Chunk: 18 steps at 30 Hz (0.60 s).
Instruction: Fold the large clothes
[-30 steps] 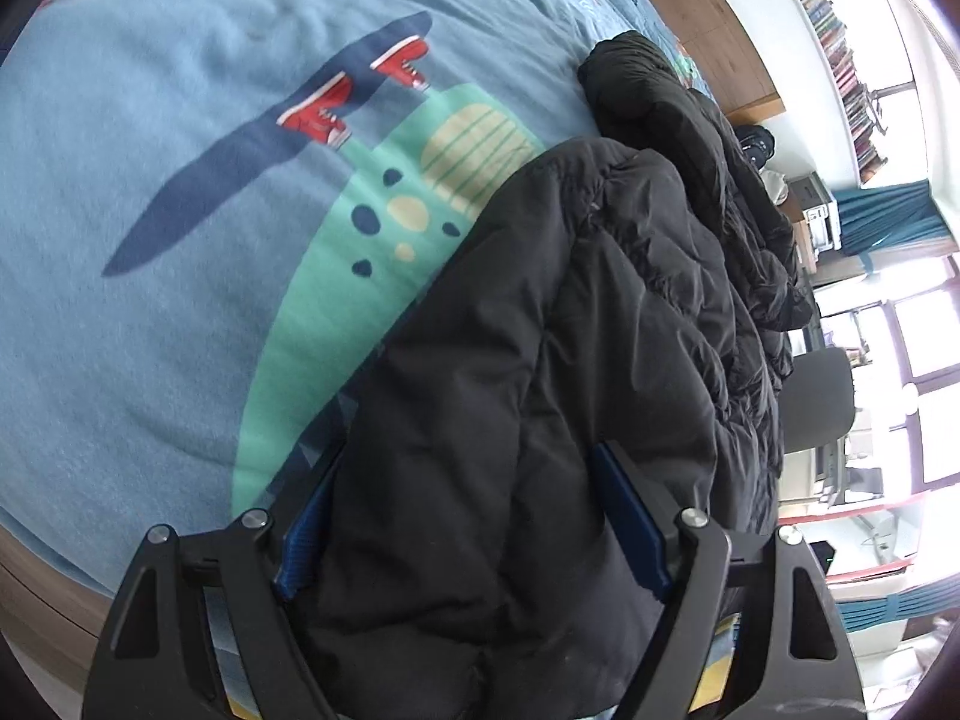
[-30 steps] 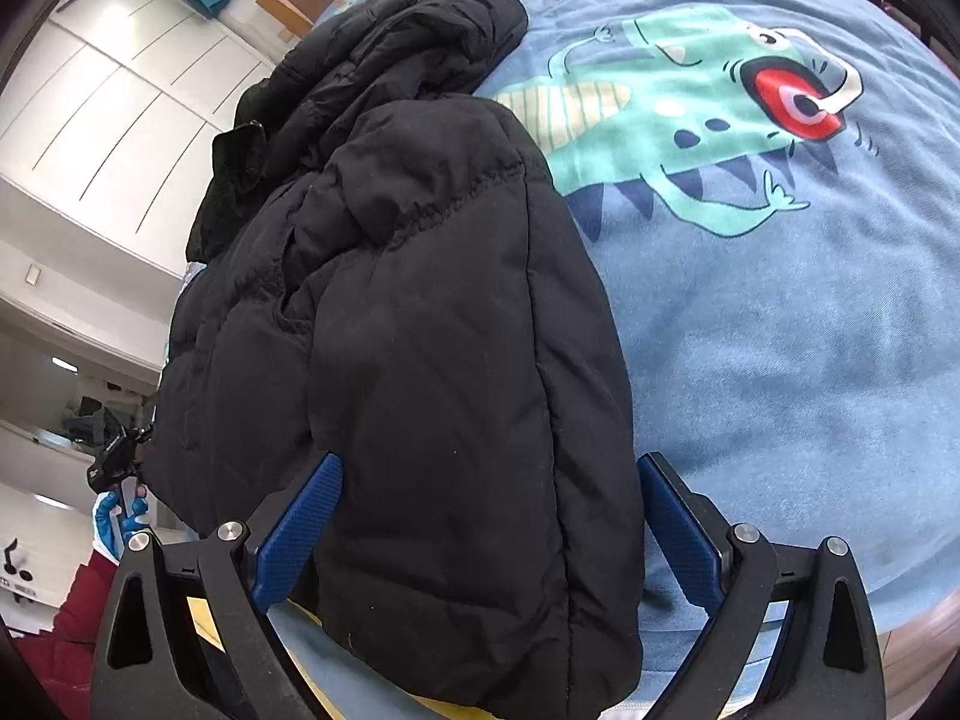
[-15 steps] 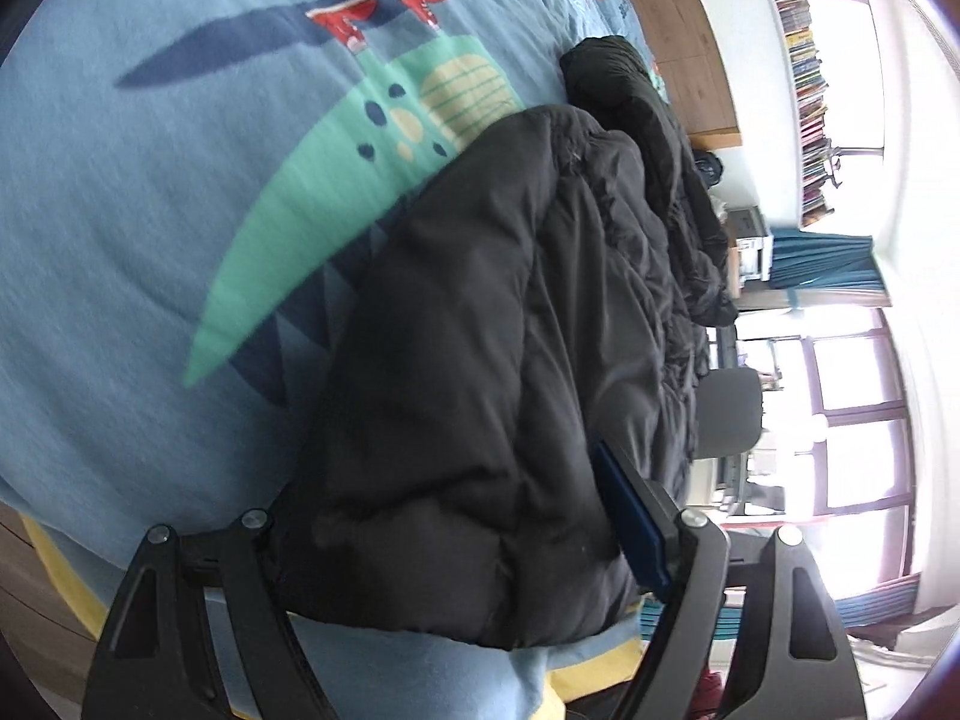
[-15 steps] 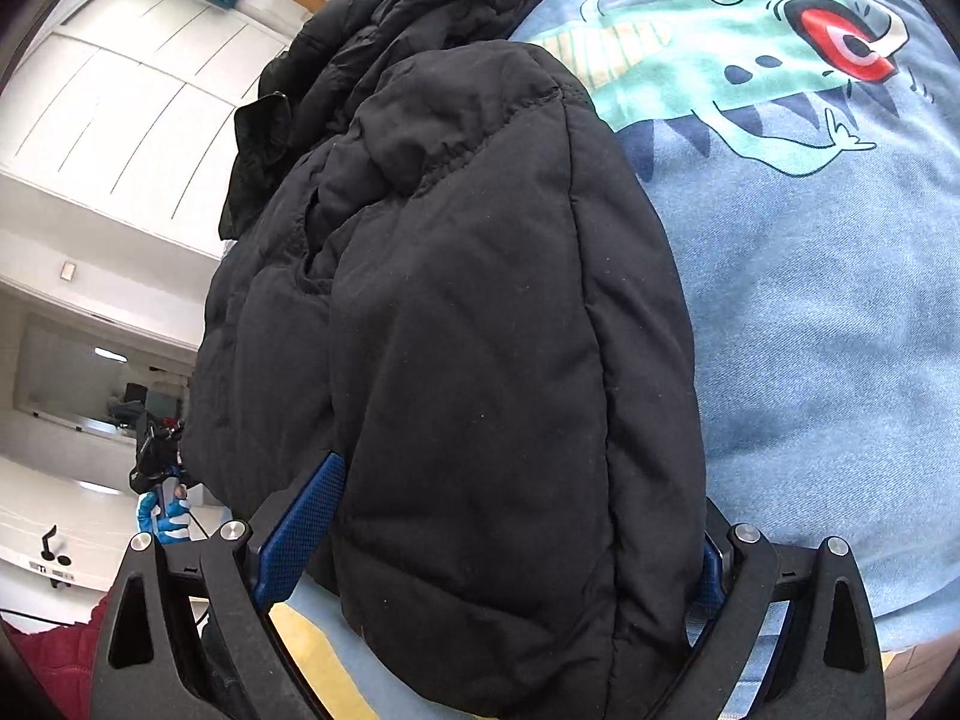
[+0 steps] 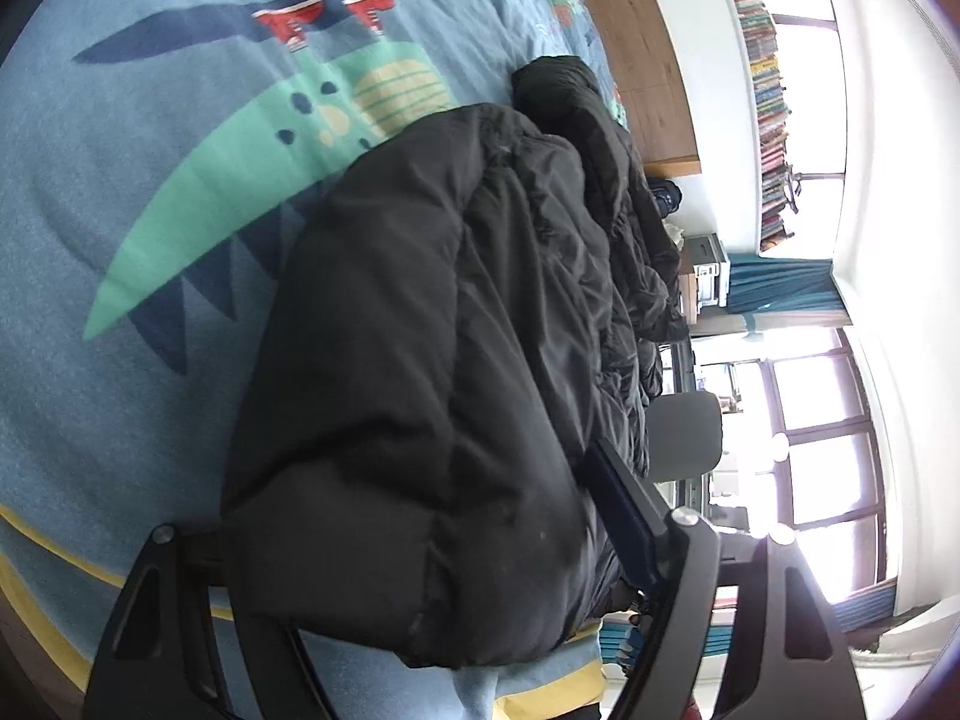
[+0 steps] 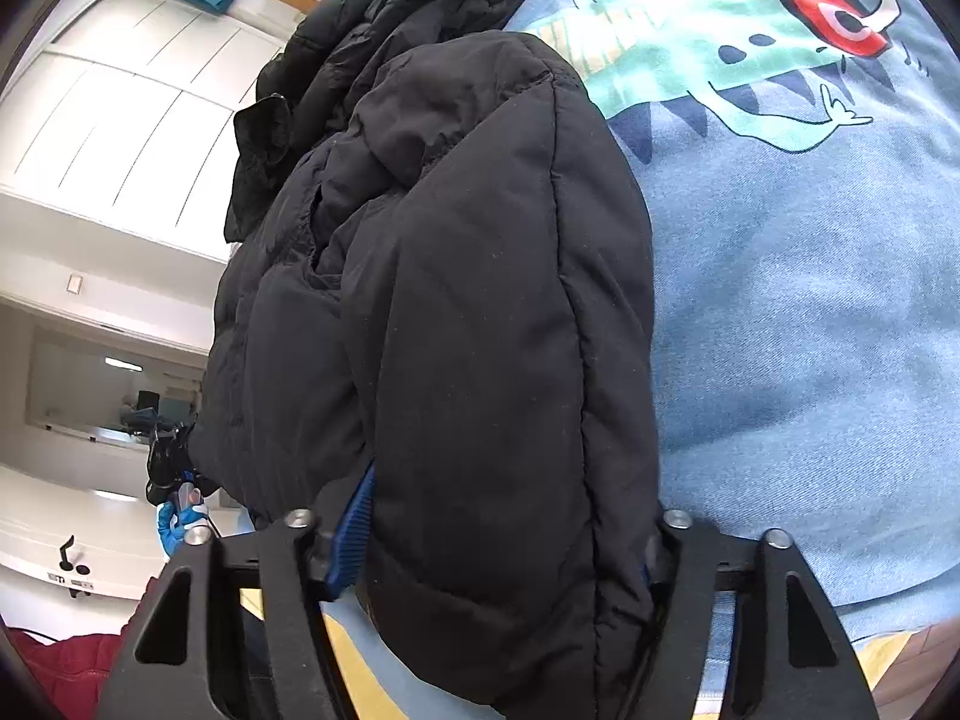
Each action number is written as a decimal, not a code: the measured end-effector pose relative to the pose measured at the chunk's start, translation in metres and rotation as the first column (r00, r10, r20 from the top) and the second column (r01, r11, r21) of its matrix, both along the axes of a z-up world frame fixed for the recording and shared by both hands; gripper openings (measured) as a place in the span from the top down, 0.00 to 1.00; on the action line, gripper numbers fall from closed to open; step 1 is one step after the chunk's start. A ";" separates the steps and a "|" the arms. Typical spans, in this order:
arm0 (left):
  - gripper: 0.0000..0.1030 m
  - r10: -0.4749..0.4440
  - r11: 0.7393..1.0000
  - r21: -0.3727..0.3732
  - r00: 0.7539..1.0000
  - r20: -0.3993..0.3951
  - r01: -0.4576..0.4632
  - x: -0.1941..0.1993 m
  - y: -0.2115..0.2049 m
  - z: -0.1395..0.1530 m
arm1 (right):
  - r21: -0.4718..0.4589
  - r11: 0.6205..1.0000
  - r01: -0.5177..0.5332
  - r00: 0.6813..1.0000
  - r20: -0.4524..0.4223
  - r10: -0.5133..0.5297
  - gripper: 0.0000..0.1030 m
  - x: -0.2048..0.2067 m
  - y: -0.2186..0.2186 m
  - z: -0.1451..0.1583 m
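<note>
A black puffer jacket (image 5: 450, 300) lies bunched along the edge of a blue bed cover (image 5: 150, 180) printed with a green monster. My left gripper (image 5: 414, 498) has its jaws closing on the jacket's near end. Its blue right pad (image 5: 618, 510) presses the fabric, and the left finger is hidden under the bulge. In the right wrist view the same jacket (image 6: 480, 270) fills my right gripper (image 6: 510, 510). Its jaws are closing too, the blue left pad (image 6: 354, 528) digging into the padding. The bed cover (image 6: 780, 300) spreads to the right.
The bed's yellow-trimmed edge (image 5: 54, 618) runs just under the left gripper. A wooden headboard (image 5: 648, 60), bookshelves (image 5: 762, 60), a grey chair (image 5: 684, 432) and bright windows (image 5: 828, 420) lie beyond. White wardrobe doors (image 6: 120, 90) and a blue-gloved hand (image 6: 174, 528) show at left.
Both grippers have narrowed onto the jacket's end, the right one by a lot. The left view has swung, so the jacket fills more of it.
</note>
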<state>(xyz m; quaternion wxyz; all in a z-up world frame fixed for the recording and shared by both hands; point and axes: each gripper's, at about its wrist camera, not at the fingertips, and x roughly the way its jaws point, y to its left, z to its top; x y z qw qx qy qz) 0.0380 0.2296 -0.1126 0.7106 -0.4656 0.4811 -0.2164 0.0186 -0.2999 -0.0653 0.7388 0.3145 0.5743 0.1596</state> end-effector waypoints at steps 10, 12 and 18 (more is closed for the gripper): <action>0.69 -0.024 0.998 0.066 0.998 0.054 0.020 -0.005 -0.016 0.034 | 0.020 0.999 -0.031 0.999 0.018 0.031 0.68 -0.004 0.007 0.002; 0.75 -0.019 0.997 0.073 0.997 0.071 0.014 -0.005 -0.015 0.040 | 0.019 1.000 -0.024 0.999 0.039 0.024 0.77 -0.005 0.007 0.006; 0.81 -0.018 0.996 0.089 0.989 0.145 0.005 -0.001 -0.018 0.076 | 0.038 0.999 -0.002 0.991 0.135 -0.003 0.86 -0.002 0.010 0.039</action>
